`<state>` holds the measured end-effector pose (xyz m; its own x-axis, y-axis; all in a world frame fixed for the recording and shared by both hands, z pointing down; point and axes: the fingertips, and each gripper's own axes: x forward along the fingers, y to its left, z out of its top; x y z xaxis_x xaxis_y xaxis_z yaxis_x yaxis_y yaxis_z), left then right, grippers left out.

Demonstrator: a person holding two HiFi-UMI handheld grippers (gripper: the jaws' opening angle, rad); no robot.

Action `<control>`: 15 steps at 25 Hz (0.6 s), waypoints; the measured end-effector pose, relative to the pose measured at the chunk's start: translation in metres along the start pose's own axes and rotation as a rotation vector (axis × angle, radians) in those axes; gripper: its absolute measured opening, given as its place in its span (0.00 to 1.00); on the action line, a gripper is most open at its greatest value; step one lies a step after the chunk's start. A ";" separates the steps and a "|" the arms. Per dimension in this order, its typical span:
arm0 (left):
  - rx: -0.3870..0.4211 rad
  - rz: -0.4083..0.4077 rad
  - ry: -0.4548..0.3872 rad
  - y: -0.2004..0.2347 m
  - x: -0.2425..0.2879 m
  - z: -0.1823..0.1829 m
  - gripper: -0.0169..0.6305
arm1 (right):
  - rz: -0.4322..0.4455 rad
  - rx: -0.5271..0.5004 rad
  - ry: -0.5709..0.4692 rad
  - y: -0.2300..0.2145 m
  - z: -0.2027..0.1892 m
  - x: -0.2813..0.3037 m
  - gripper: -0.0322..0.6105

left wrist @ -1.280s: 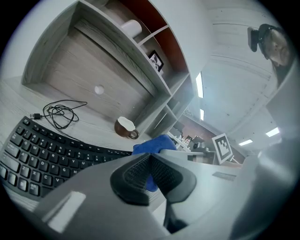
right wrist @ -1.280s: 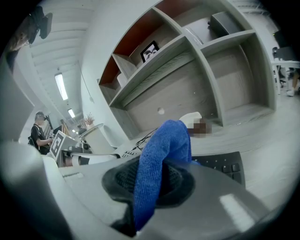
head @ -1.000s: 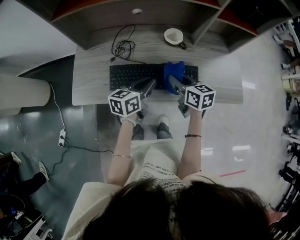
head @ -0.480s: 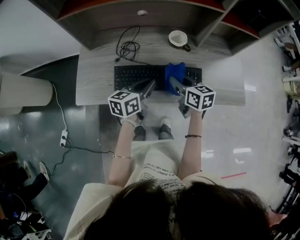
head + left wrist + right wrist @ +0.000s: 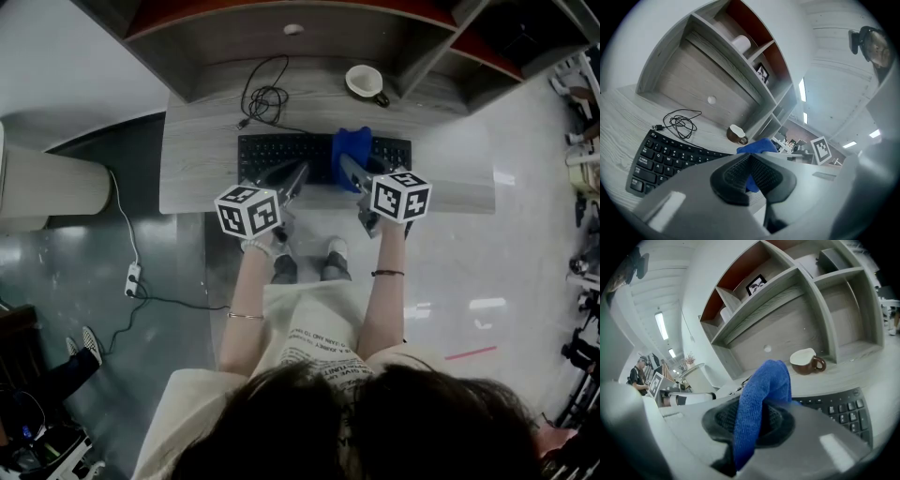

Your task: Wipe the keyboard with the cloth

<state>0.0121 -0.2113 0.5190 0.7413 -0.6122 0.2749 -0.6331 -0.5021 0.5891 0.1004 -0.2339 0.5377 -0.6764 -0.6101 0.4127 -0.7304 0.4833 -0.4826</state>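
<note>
A black keyboard (image 5: 281,152) lies across the grey desk (image 5: 202,159). A blue cloth (image 5: 352,148) rests bunched on the keyboard's right half. My right gripper (image 5: 345,167) is shut on the cloth, which stands up from between the pads in the right gripper view as a blue fold (image 5: 764,385), with keys (image 5: 839,413) to its right. My left gripper (image 5: 298,172) hovers over the keyboard's front edge just left of the cloth, with its pads (image 5: 736,176) together and nothing held. From the left gripper view the keyboard (image 5: 665,157) runs off left and the cloth (image 5: 757,146) shows beyond the jaws.
A brown mug (image 5: 364,82) with a white inside stands behind the keyboard at the back right. A coiled black cable (image 5: 265,96) lies behind the keyboard's left end. Shelving (image 5: 281,19) rises at the desk's back. A round white column (image 5: 47,187) stands left of the desk.
The head view has drifted, so the desk sits slightly lower and to the right. The cloth and right gripper have edged a little left along the keyboard. Both grippers stay shut.
</note>
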 end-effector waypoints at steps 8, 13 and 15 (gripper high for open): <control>-0.005 0.005 0.000 0.013 -0.011 0.002 0.03 | 0.007 0.007 0.007 0.010 -0.005 0.014 0.14; -0.003 0.002 0.007 0.019 -0.016 0.002 0.03 | 0.009 0.006 0.010 0.017 -0.007 0.023 0.14; -0.001 0.000 0.007 0.020 -0.018 0.004 0.03 | 0.012 0.003 0.012 0.021 -0.008 0.026 0.14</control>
<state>-0.0148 -0.2125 0.5231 0.7427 -0.6082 0.2800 -0.6331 -0.5017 0.5895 0.0665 -0.2347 0.5442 -0.6865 -0.5963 0.4161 -0.7217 0.4888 -0.4901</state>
